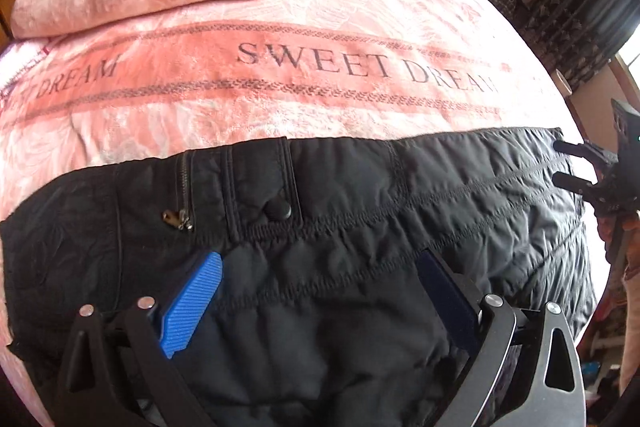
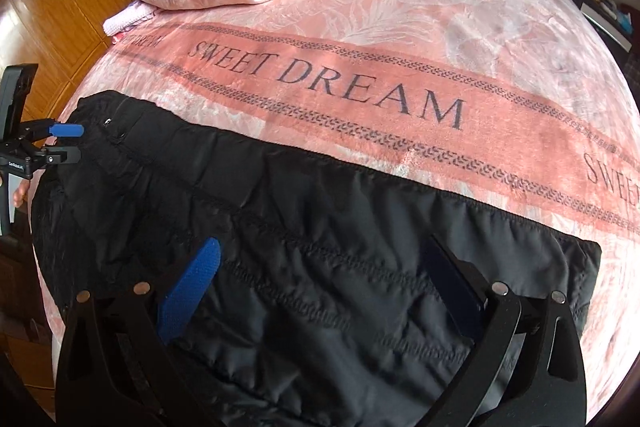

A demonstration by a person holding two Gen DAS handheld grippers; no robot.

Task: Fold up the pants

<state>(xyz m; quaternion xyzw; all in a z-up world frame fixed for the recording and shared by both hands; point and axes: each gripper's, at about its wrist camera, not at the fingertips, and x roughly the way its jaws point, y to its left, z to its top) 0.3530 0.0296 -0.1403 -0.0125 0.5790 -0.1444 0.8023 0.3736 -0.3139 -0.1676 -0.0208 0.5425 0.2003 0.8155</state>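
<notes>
Across the near edge of the bed, on the pink "SWEET DREAM" blanket: black pants, spread flat and lengthwise, waist end toward the left tool, leg end toward the right tool.

Left tool: jaws wide apart, nothing held, poised over the waist region with the blue pad just above the fabric. Contact with the cloth not determinable. Zipper pull and a small dark button visible beyond the fingertips.

Right tool: jaws likewise wide apart, empty, over the lower leg section. Seen from the left wrist view at the far hem, both fingers spread.

Material assessment: quilted, padded shell with a slight sheen, stitched in channels. Judged soft and limp, light to moderate in weight, bulky when doubled. Surface likely somewhat slick against the pads; padding likely to spring back and resist a sharp crease.

Recommended hold: through both layers at an edge, ideally on the elasticated waistband seam at one end and the hem at the other, where stitching gives firmer purchase. Shallow pinches on the smooth panels judged liable to slip or to lift the top layer only.
</notes>
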